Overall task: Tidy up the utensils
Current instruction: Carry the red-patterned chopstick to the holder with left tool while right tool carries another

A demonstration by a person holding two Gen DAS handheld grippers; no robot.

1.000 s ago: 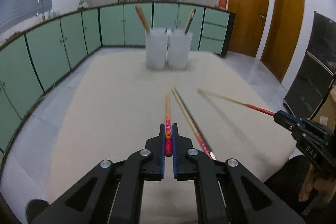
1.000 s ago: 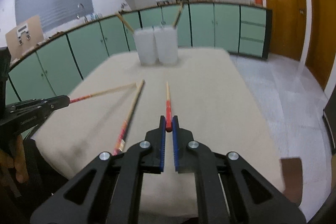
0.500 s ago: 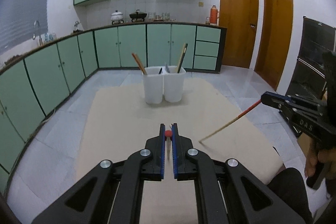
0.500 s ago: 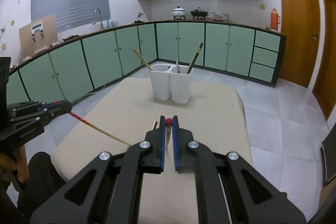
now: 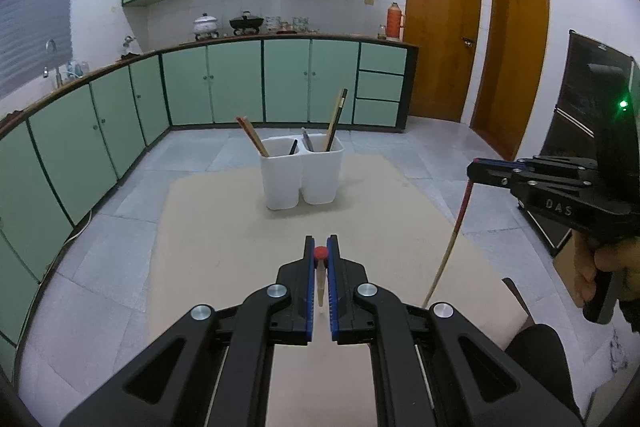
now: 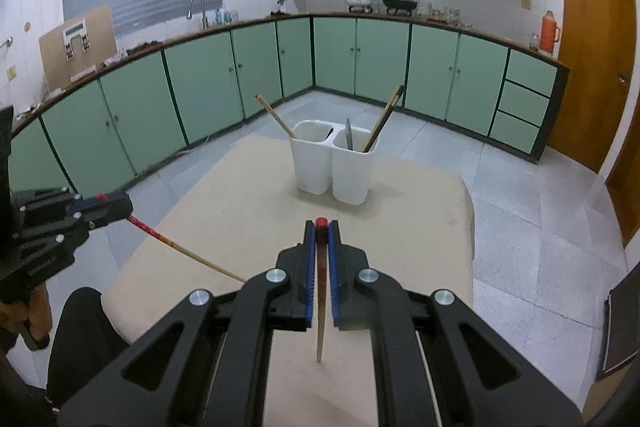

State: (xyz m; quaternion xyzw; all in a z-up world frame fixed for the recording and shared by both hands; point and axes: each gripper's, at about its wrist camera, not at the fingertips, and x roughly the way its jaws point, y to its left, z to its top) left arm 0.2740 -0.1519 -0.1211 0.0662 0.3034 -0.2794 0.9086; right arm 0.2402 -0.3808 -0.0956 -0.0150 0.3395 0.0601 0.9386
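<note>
Left gripper [image 5: 321, 259] raised above the desk [image 5: 224, 227], tipped down a bit, jaws clamped on a chopstick [image 5: 320, 283]. Red end poking up between the jaws, pale end hanging down under them. Seen from the right camera as left gripper [image 6: 116, 207] low at the left side, with its chopstick [image 6: 188, 254] slanting down over the desk edge.

Right gripper [image 6: 321, 231] raised too, tipped down, jaws clamped on another chopstick [image 6: 320, 307]. Red tip at the top, long pale part hanging straight down. Seen from the left camera as right gripper [image 5: 480, 171] off at the right side, held by a hand [image 5: 608, 267], its chopstick [image 5: 452, 235] dangling toward the desk edge.

Ahead, in the middle of the desk, a white holder [image 5: 302, 173] with two bins side by side. Chopsticks [image 5: 252, 137] leaning out of the left bin, more sticks [image 5: 335, 119] leaning out of the right bin. Bare desk between the grippers and the holder. Green cupboards [image 5: 224, 83] behind, brown doors [image 5: 440, 35] at the right.
</note>
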